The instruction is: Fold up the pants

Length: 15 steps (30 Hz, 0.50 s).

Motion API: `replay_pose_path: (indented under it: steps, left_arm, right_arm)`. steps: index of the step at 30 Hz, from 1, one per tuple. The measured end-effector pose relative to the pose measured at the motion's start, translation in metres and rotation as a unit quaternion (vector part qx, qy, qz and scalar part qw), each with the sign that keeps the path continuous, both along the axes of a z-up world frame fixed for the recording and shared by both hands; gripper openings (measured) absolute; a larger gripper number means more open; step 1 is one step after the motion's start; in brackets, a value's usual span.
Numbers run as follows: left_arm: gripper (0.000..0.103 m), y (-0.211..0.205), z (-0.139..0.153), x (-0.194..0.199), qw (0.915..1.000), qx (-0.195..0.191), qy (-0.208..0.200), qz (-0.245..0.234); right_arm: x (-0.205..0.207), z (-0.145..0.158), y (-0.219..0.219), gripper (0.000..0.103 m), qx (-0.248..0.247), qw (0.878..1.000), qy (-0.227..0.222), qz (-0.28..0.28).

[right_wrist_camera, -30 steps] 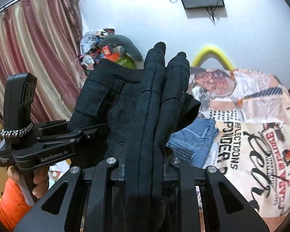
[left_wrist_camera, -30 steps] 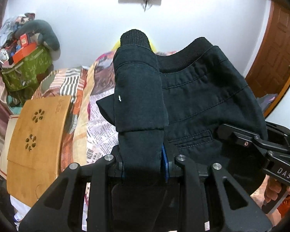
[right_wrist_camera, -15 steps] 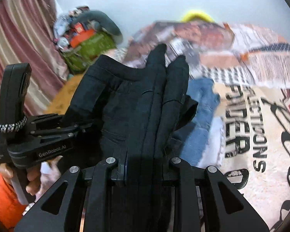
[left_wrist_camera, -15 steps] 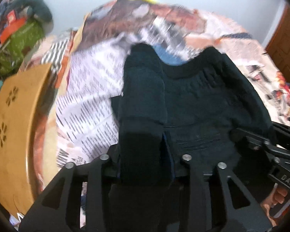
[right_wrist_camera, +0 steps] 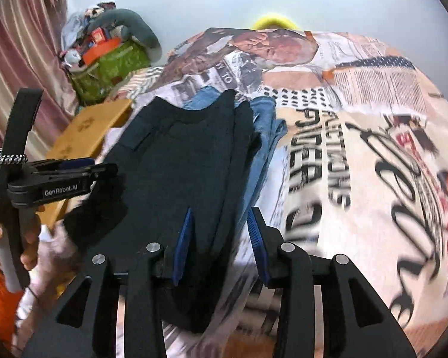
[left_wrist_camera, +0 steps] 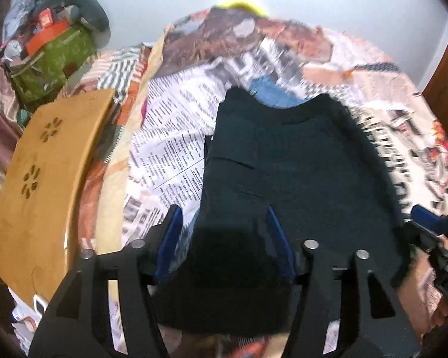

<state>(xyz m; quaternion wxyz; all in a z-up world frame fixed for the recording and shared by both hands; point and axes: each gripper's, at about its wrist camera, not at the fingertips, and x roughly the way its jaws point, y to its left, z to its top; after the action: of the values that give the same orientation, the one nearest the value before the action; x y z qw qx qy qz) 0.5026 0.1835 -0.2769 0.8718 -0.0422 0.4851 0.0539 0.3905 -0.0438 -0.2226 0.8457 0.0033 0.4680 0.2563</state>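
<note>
on the bed (right_wrist_camera: 358, 149), black pants (left_wrist_camera: 283, 161) are laid folded over blue jeans (right_wrist_camera: 265, 125). both the left gripper (left_wrist_camera: 224, 232) and the right gripper (right_wrist_camera: 221, 232) are spread wide, released around the cloth.

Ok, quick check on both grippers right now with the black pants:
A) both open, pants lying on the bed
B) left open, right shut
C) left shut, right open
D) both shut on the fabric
A: the left gripper and the right gripper both show their blue pads spread apart, with the black pants lying loose between them on the printed bedspread.
</note>
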Motion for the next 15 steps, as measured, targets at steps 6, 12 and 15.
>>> replay_pose_path:
  steps: [6,12,15]
  left_arm:
    - [0.064,-0.027,0.073,-0.065,0.9971,0.036,-0.066,-0.014]
    - [0.066,-0.053,0.149,-0.141,0.9881,0.037,-0.145,-0.035]
    - [0.074,-0.068,0.189,-0.188,0.9789,0.042,-0.194,-0.049]
  right_arm:
    - [-0.046,0.051,-0.01,0.035,0.02,0.999,-0.045,0.004]
    - [-0.099,0.127,-0.02,0.035,0.057,0.991,-0.123,0.019]
    - [-0.13,0.165,-0.026,0.035,0.08,0.982,-0.166,0.029]
